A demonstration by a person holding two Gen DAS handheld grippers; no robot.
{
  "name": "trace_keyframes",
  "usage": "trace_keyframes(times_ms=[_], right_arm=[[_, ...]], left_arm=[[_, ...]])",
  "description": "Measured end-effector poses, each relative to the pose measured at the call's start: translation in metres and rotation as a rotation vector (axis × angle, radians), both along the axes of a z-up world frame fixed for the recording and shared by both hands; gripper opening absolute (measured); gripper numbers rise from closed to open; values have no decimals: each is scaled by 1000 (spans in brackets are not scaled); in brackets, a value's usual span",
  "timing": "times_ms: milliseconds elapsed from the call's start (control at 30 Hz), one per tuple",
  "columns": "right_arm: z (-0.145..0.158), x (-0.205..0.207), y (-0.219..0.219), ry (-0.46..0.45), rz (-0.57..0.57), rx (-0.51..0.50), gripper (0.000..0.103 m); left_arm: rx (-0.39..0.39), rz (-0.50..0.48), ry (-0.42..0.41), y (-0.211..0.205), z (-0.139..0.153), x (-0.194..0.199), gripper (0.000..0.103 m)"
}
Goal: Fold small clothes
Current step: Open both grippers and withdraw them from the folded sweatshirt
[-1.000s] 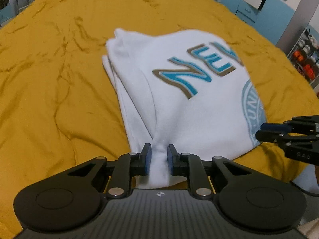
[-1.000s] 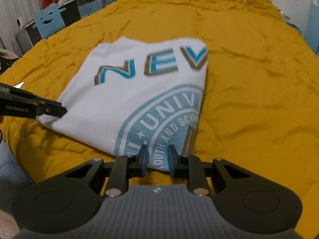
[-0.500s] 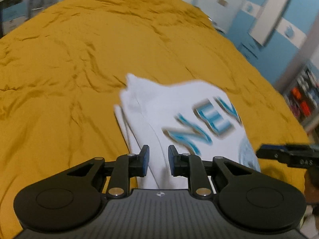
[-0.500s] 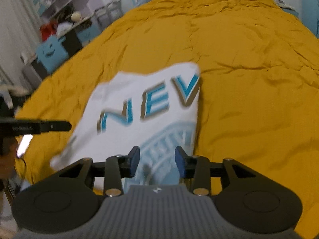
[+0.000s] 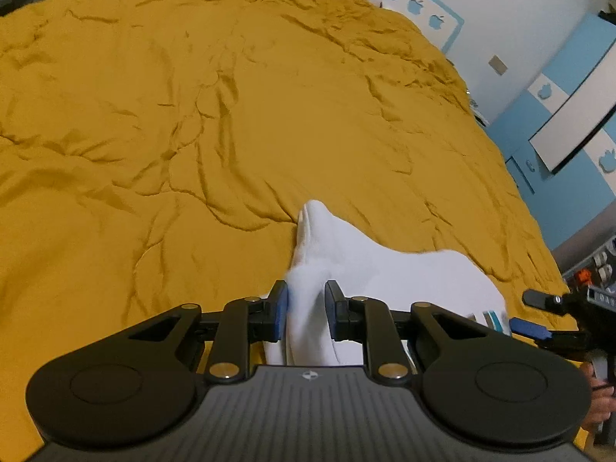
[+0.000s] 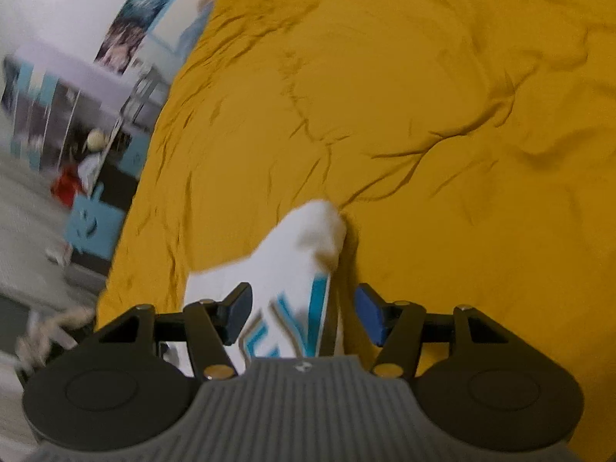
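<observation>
A folded white T-shirt [image 5: 369, 265] with blue lettering lies on the mustard-yellow bed cover [image 5: 192, 115]. My left gripper [image 5: 306, 308] is shut on a bunched edge of the shirt, which rises in a ridge away from the pads. At the right edge of the left wrist view my right gripper [image 5: 533, 313] sits beside the shirt's printed end. In the right wrist view the T-shirt [image 6: 292, 254] lies between and under my right gripper [image 6: 304, 315], whose jaws are opening wide. Its pads stand apart from the cloth.
The wrinkled bed cover [image 6: 423, 115] fills most of both views. Blue-and-white cabinets [image 5: 569, 123] stand beyond the bed's right side. A desk with a blue smiley-face chair [image 6: 90, 227] stands off the bed's left edge. A hand [image 5: 598, 412] shows at the lower right.
Both grippers have swept across the bed and rolled, dragging the shirt along. The right jaws went from shut on the shirt's printed edge to wide apart, letting it go. The left grip is unchanged.
</observation>
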State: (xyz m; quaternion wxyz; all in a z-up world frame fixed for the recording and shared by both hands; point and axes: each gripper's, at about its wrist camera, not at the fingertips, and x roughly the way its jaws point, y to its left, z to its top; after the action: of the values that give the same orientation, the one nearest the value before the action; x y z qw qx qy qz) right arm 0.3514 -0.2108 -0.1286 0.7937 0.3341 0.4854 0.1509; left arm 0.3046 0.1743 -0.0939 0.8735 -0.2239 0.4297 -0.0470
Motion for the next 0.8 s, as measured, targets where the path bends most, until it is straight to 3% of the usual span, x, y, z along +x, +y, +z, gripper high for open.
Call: trace_keyframes(times_ms=[300,400,500,600,667,800], right_arm=[[-65,81,-7,194,-89,243,54],[-81,94,-6,249,-99,304,34],[-75,98,-3,217,-79,316,14],[-41,96,11,18,24,210,10],[-13,91,32,-144,130,18,8],[9,86,81,-339,305,-432,0]], left_arm=[[-19,-10,34,2,-18,25,24],[-23,-13,41,2,-22,28,24],[-22,-15,47,2,-24,29,25],[-5,-23,49,-1,-26,30,25],[7,-30,50,-2,-27,31,25],[22,-31,53,-6,-27,33,26]])
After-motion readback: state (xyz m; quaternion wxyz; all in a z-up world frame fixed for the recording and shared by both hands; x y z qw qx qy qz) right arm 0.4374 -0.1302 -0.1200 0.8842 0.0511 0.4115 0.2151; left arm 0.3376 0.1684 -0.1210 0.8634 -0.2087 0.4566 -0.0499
